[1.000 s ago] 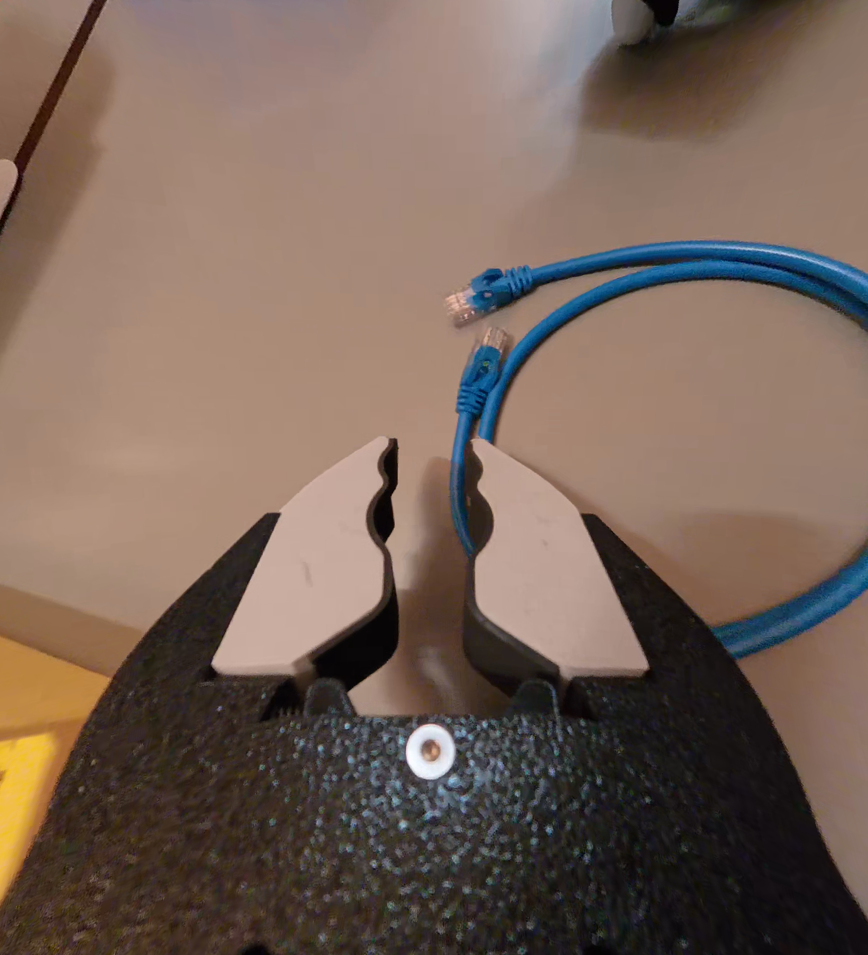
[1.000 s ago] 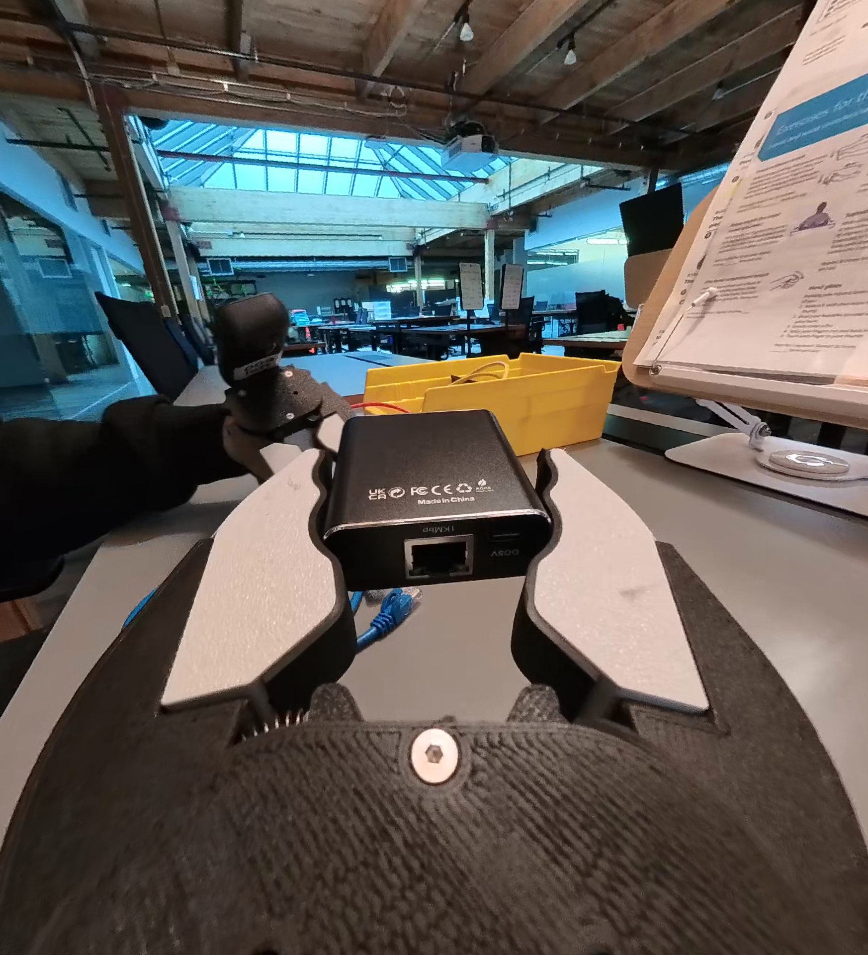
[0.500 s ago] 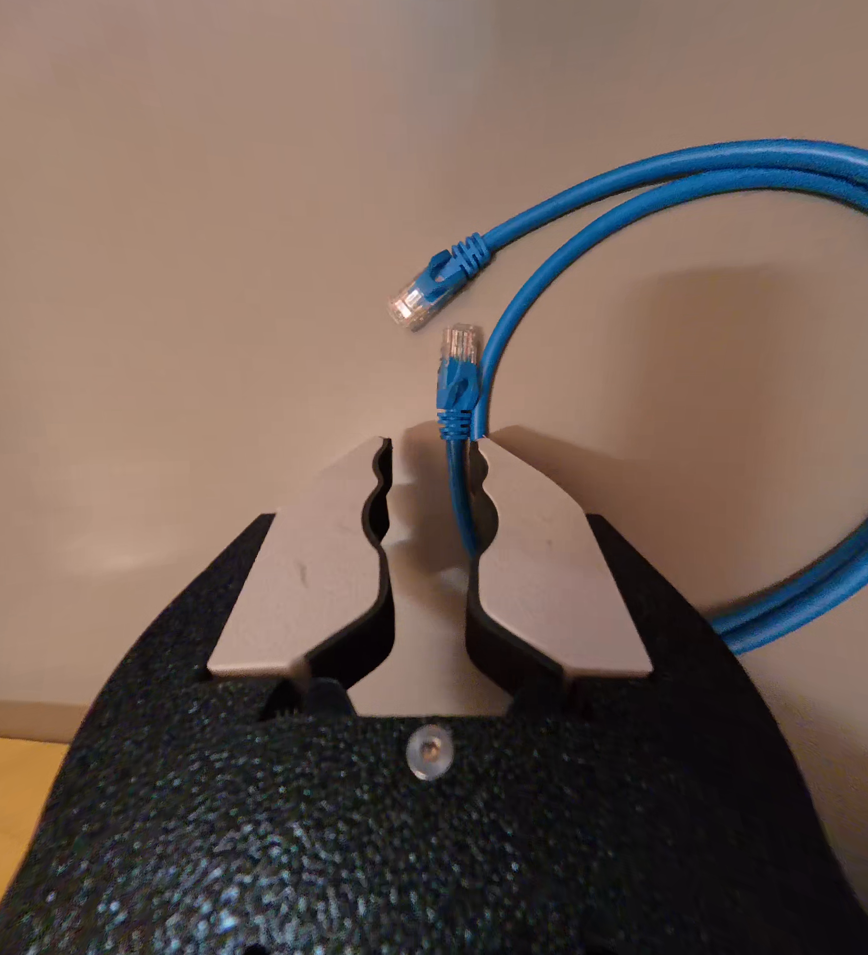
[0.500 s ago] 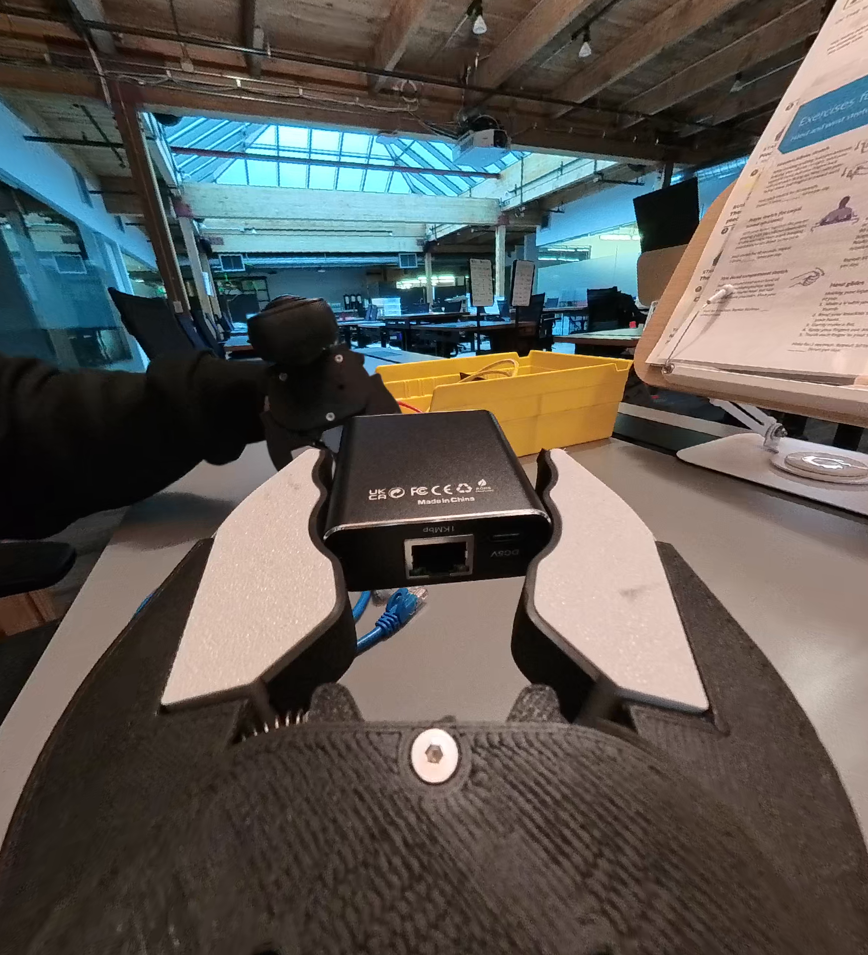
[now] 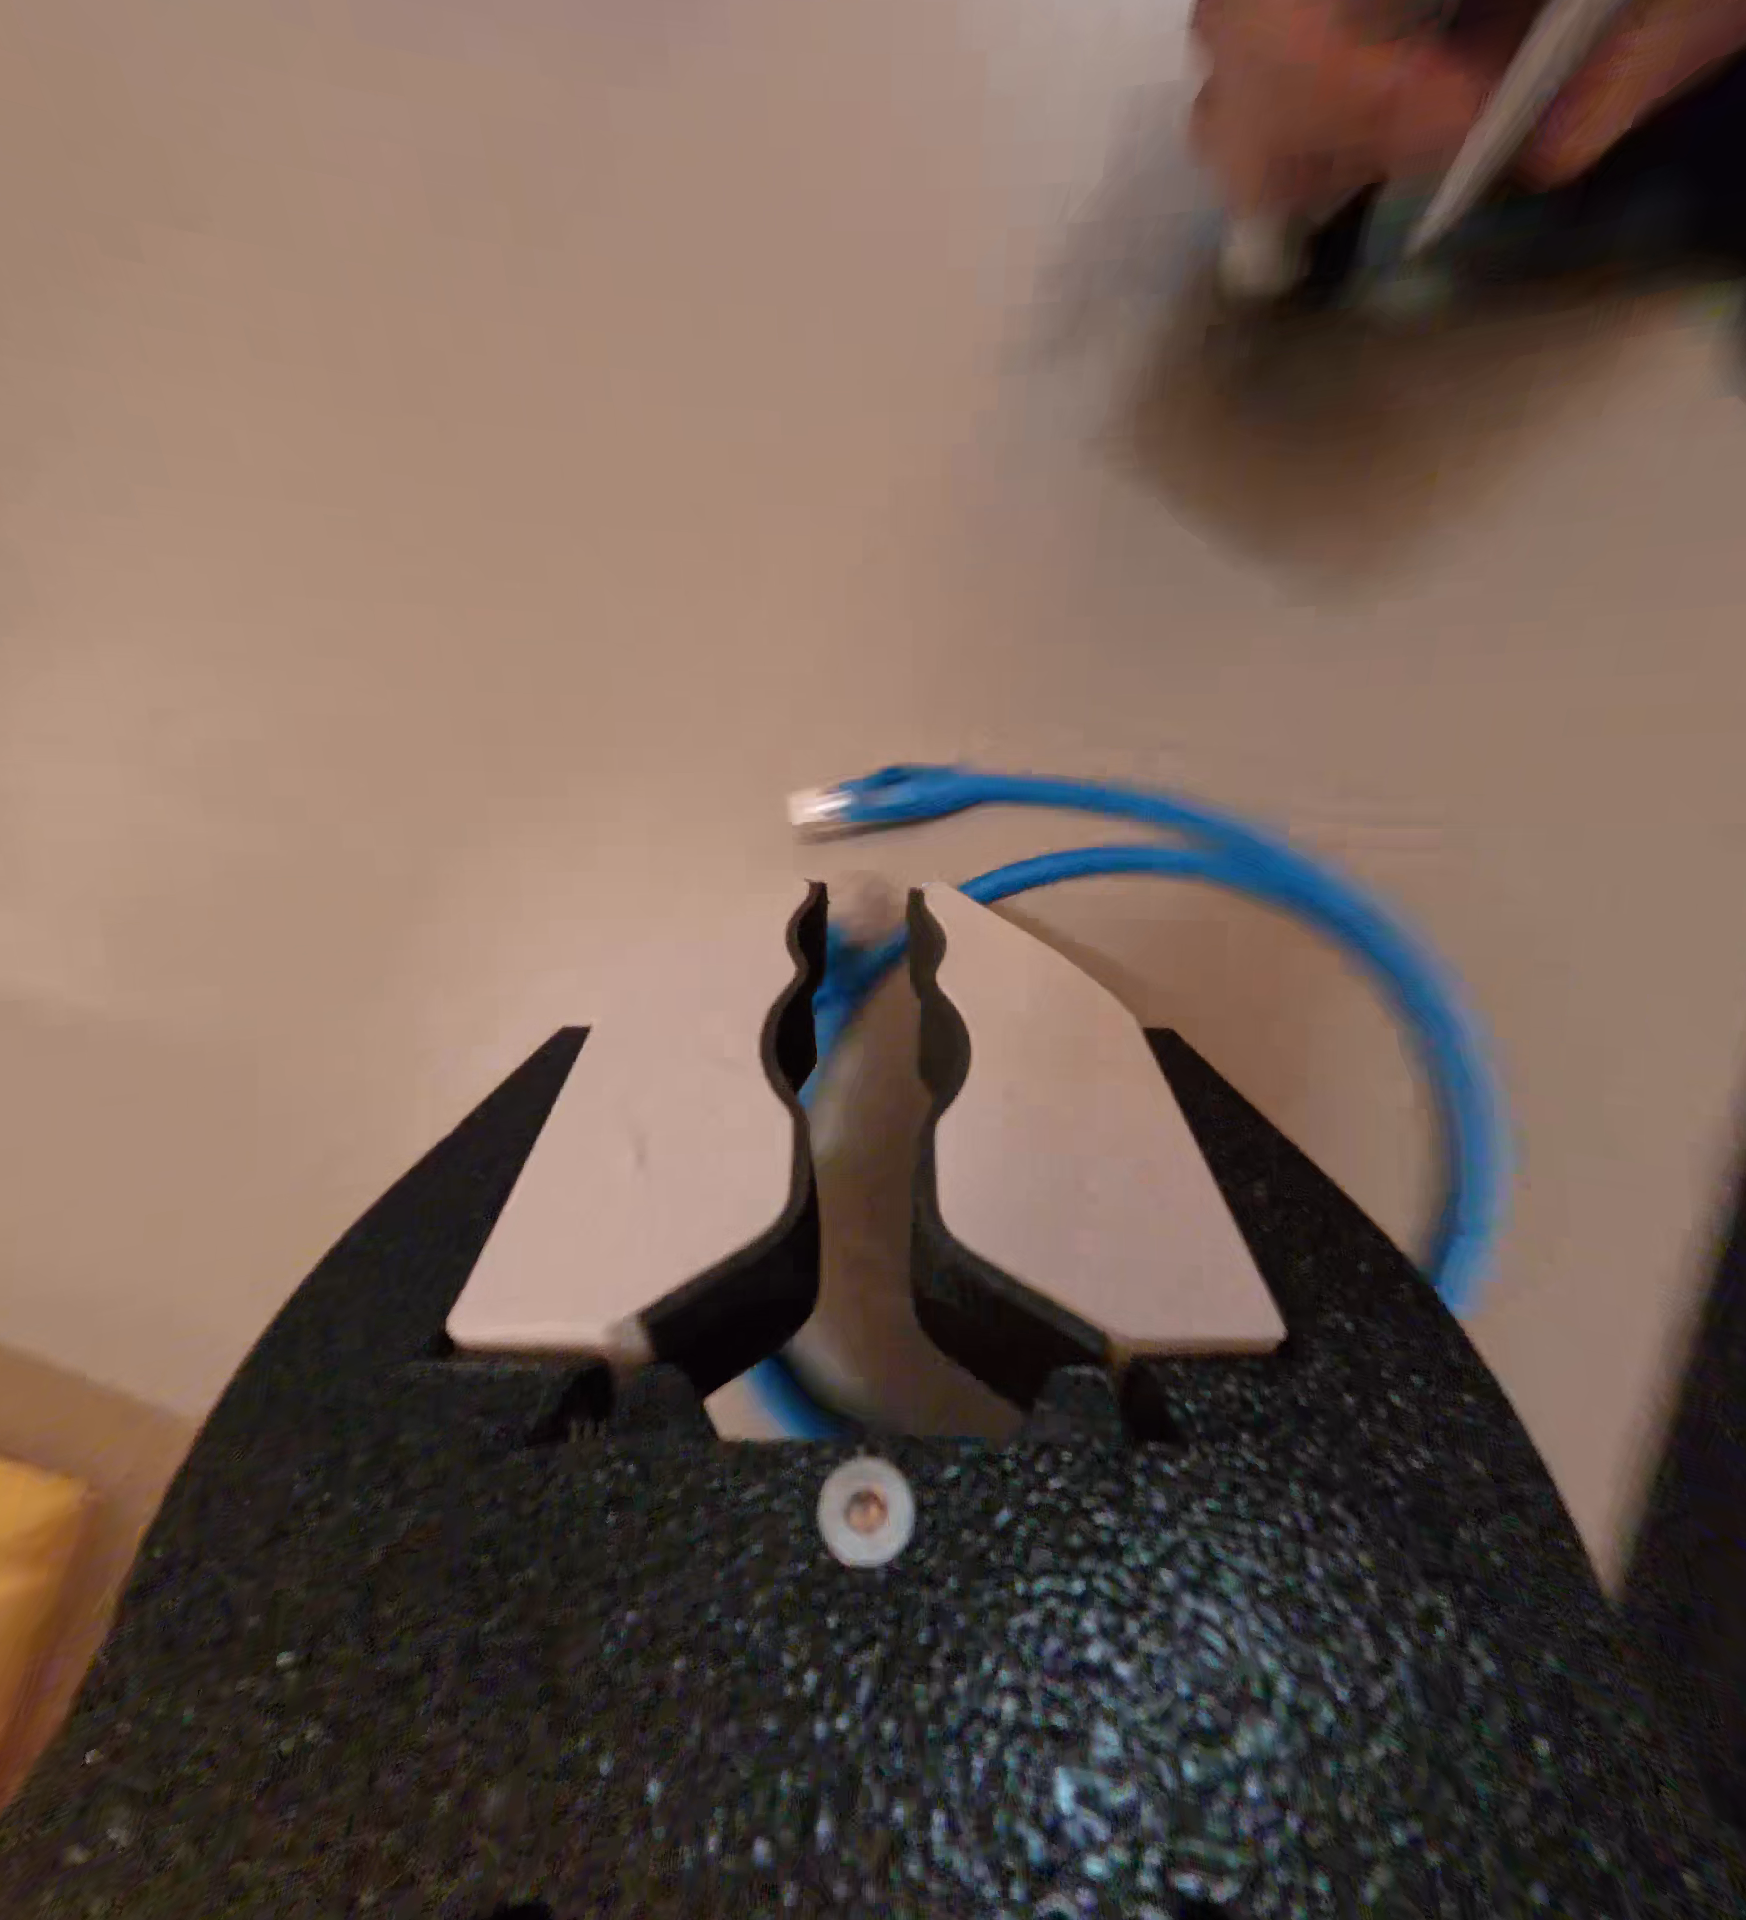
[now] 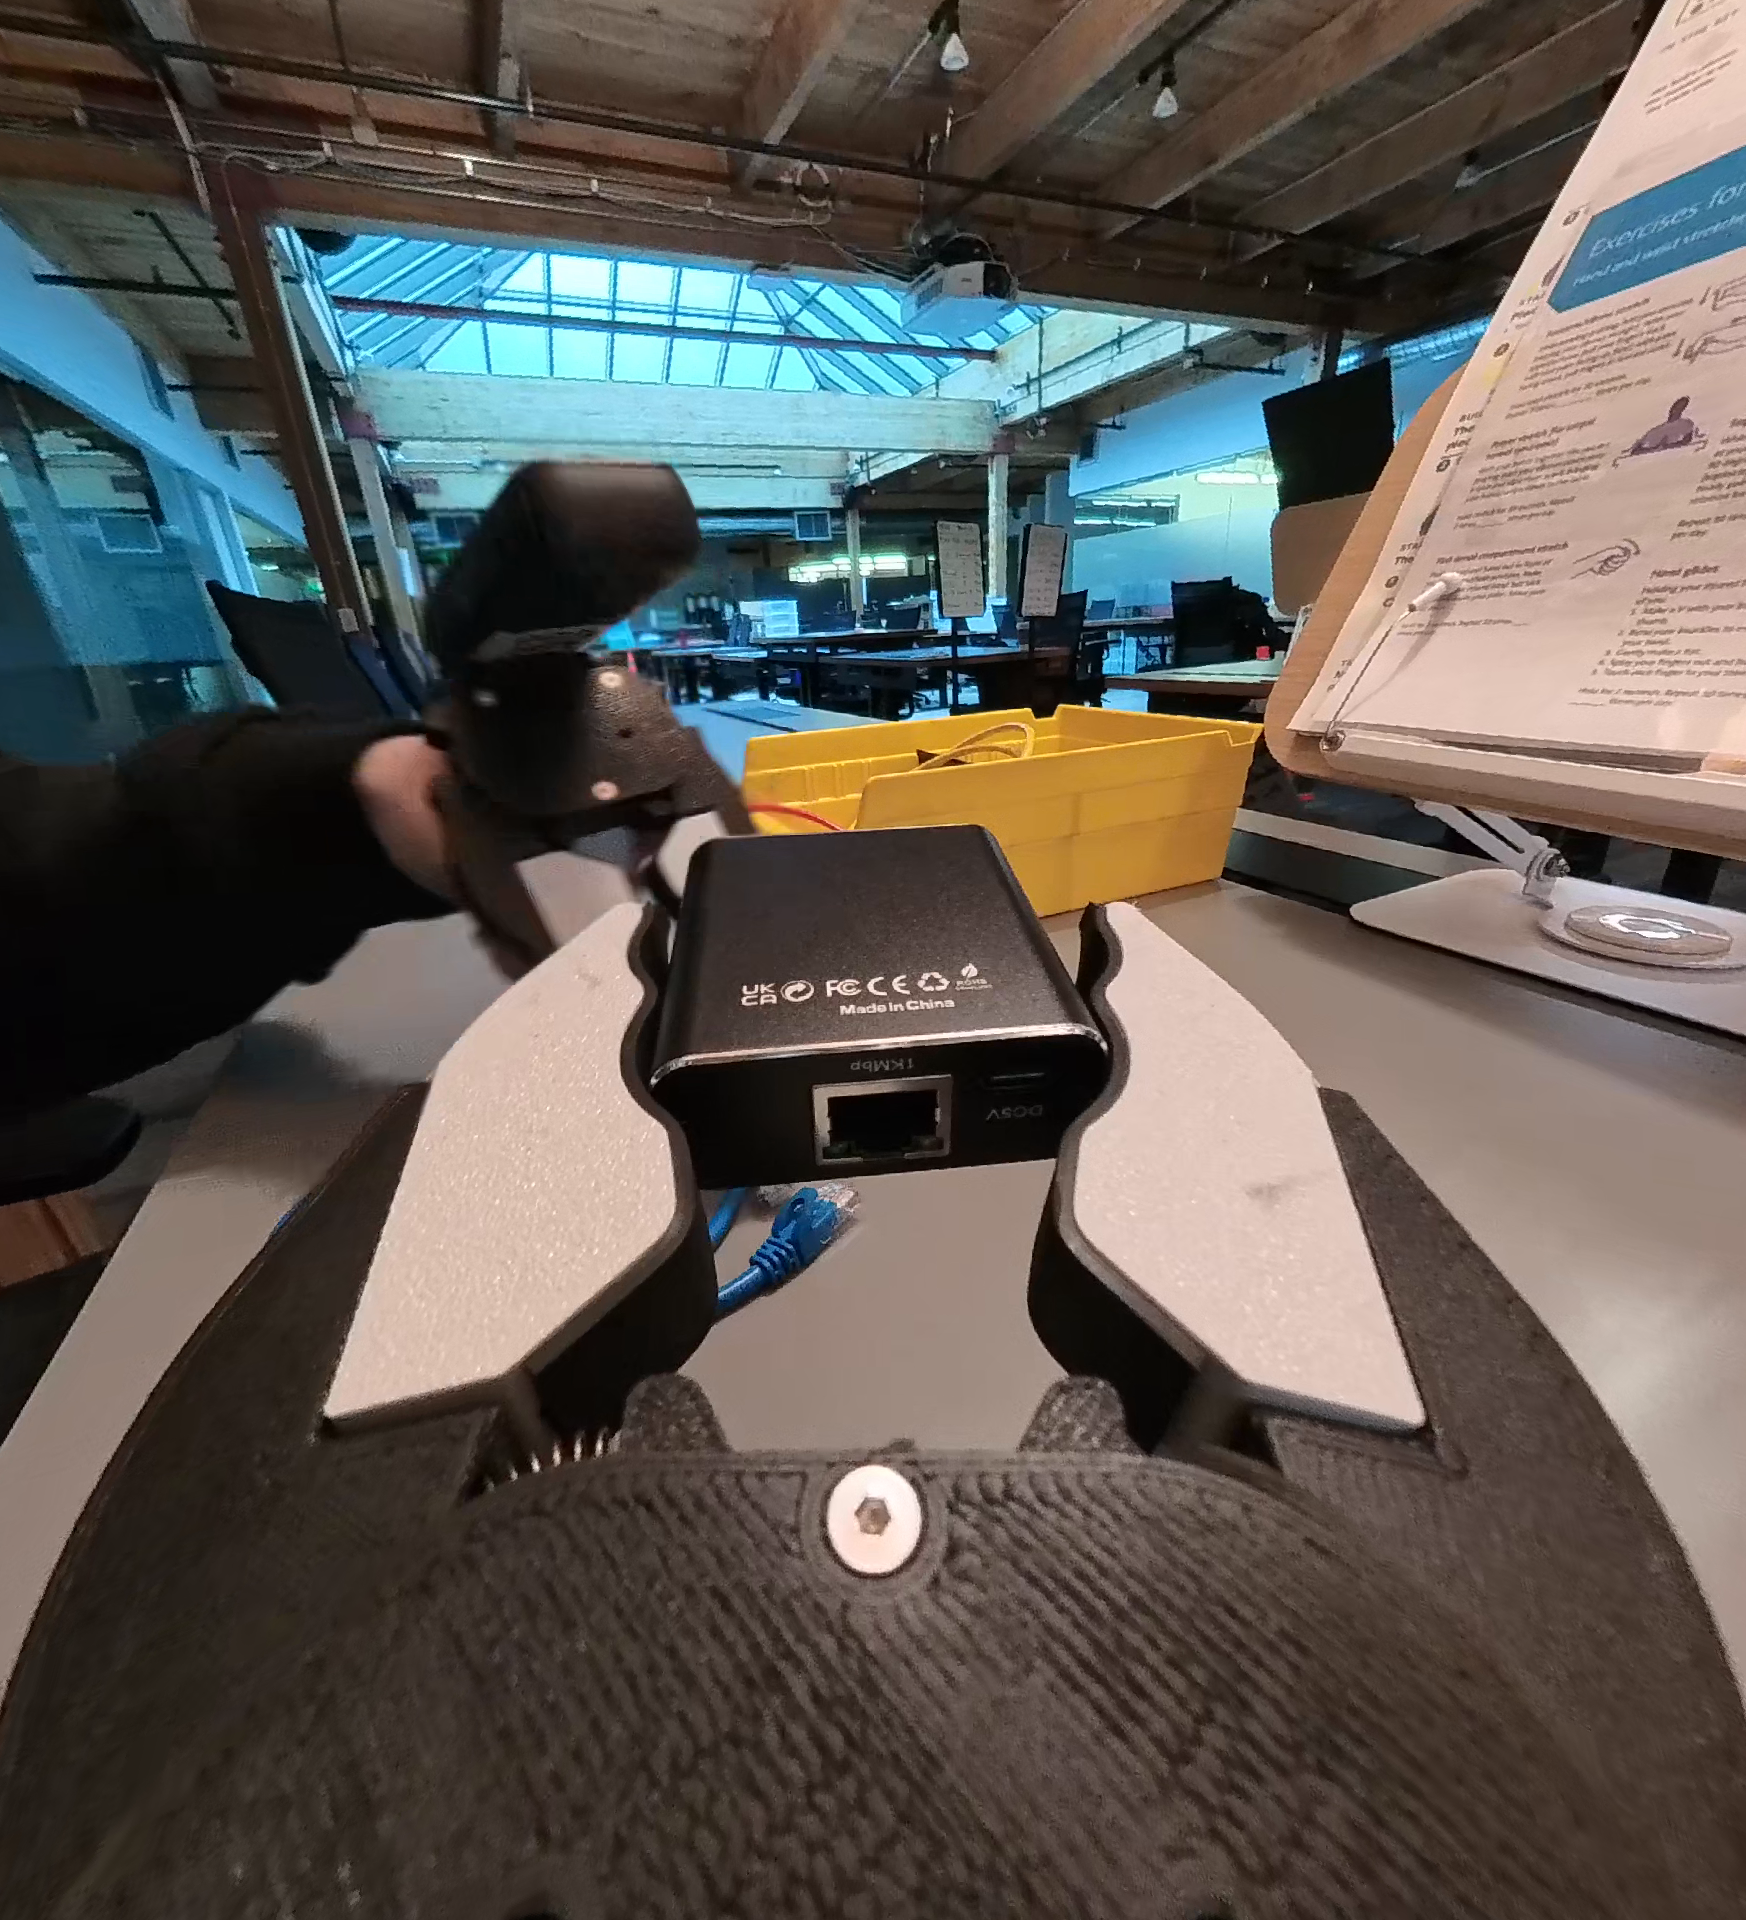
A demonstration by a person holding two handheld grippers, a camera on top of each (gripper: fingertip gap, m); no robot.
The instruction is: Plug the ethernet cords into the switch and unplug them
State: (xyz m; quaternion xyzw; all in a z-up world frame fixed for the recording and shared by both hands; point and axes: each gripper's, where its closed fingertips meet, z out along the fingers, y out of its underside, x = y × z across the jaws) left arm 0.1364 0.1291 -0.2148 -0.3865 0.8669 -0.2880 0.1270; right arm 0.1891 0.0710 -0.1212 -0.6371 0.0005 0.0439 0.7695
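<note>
Yellow bin [image 6: 1056, 821]; document stand [image 6: 1575, 769].

My tongs [image 5: 864, 914] are speckled black with pale grey fingers [image 6: 526, 1143]. The cord [image 5: 1368, 914] is bright blue with clear plugs, the switch [image 6: 869, 966] black with white marks. The bin [image 6: 1056, 821] is yellow, the table [image 6: 1523, 1143] grey.
</note>
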